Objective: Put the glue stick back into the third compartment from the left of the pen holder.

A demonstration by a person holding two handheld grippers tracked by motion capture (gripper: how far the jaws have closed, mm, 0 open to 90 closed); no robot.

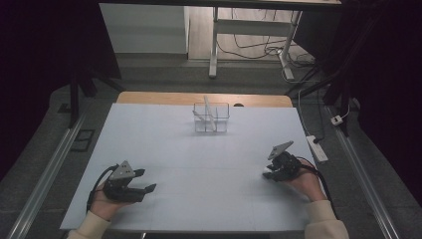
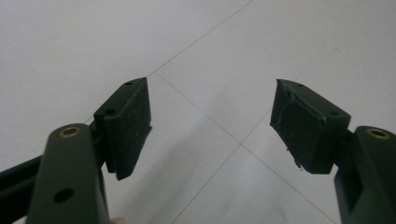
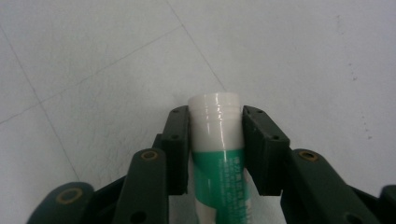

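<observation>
A white tube with a green band and a white cap point(image 3: 217, 140) lies between the jaws of my right gripper point(image 3: 215, 116), and both pads press against its cap end. That right gripper point(image 1: 271, 173) sits low over the white table at the right. Over the table's front left, my left gripper point(image 1: 147, 180) stands open with only bare table between its pads point(image 2: 130, 123). A clear plastic box point(image 1: 211, 118) at the far middle of the table holds white stick-like items that lean against its walls.
The white table top point(image 1: 199, 164) ends at a wooden strip along its far edge. A white power strip point(image 1: 317, 148) lies on the floor to the right. Desk legs and cables stand on the floor beyond.
</observation>
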